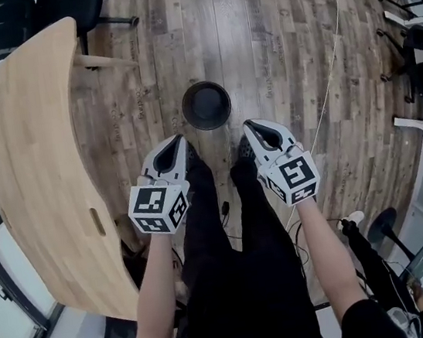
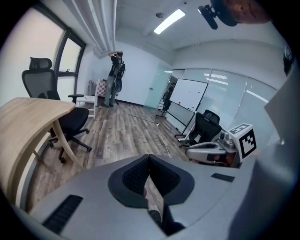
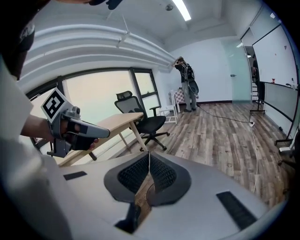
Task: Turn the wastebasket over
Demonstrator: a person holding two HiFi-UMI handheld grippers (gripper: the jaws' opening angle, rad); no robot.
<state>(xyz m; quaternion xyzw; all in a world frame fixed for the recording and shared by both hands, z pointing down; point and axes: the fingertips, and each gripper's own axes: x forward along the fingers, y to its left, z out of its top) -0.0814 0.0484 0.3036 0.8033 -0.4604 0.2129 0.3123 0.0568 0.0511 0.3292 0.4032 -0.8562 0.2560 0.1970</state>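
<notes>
Wood-grain table [image 1: 29, 151] takes up the left of the head view. Its long curved edge faces the middle of the plank floor [image 1: 270, 31]. Black office chair [image 1: 87, 6] at the table's far end, partly under it.

Left tongs [image 1: 179, 140]: held low in front of my left leg, tips angled down toward the floor. Jaws together, the ribbed pads meeting along one line in the left gripper view. Nothing between them.

Wastebasket [image 1: 206, 105]: black, round, standing on the floor just ahead of my shoes. From above it shows a thin rim around a dark inside, so the mouth appears to face up. It sits beyond the tips of both tongs and centred between them, apart from each. It is well clear of the table edge.

Right tongs [image 1: 249, 126]: held level with the left pair, in front of my right leg, angled down the same way. Jaws together, pads closed on each other in the right gripper view. Nothing between them.

White cable [image 1: 330, 69] runs across the floor to the right of the right tongs, from the far edge of the floor back toward me. More black chairs [image 1: 420, 41] stand along the right edge of the floor.

Far end of the room, in both gripper views: a person [image 2: 115, 77] standing by the wall.
</notes>
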